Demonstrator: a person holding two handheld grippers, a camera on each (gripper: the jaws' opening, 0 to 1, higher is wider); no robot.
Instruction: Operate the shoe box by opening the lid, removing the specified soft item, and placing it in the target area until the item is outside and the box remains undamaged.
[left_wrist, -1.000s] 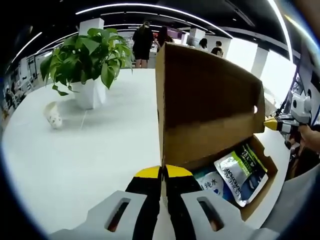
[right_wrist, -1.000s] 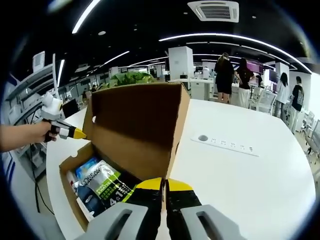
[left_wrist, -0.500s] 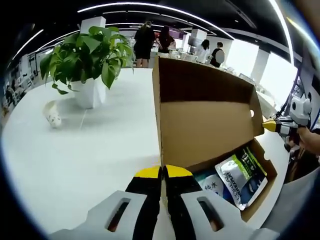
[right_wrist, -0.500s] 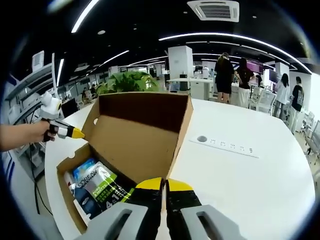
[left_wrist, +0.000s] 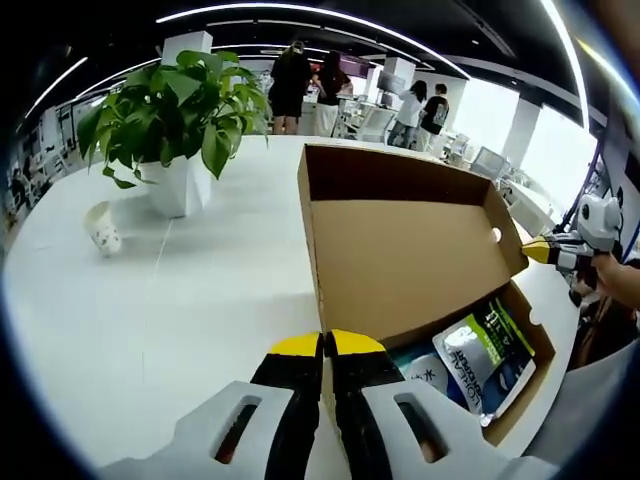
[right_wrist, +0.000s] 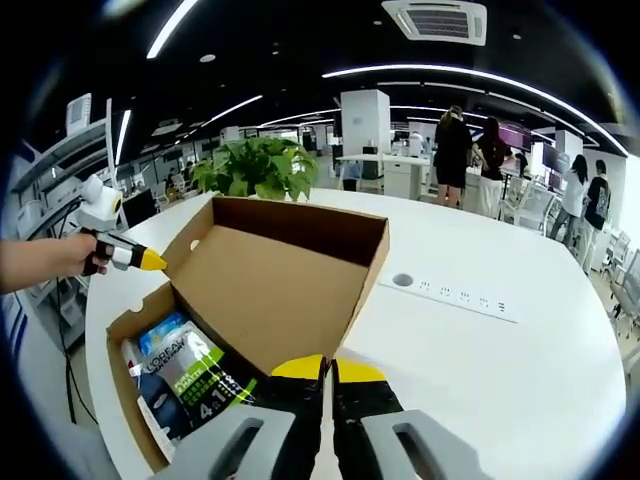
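The brown cardboard shoe box (left_wrist: 520, 395) (right_wrist: 135, 325) lies open on a white table. Its lid (left_wrist: 400, 260) (right_wrist: 270, 290) leans back past upright. Inside lie soft packets: a green, white and dark pouch (left_wrist: 490, 350) (right_wrist: 195, 375) and a blue one (left_wrist: 425, 375) (right_wrist: 165, 335). My left gripper (left_wrist: 325, 345) is shut on the lid's left side edge. My right gripper (right_wrist: 325, 365) is shut on the opposite side edge. Each gripper appears across the box, held by a hand: the right gripper (left_wrist: 545, 250) and the left gripper (right_wrist: 150, 262).
A potted plant (left_wrist: 175, 110) (right_wrist: 255, 165) stands in a white pot behind the lid, with a small white object (left_wrist: 103, 228) beside it. A socket strip (right_wrist: 455, 292) and a round grommet (right_wrist: 402, 280) are set in the table (right_wrist: 500, 380). People (right_wrist: 455, 150) stand far behind.
The lid has swung from upright to leaning well back, so the plant now shows above it in the right gripper view. Both grippers kept their hold on it.
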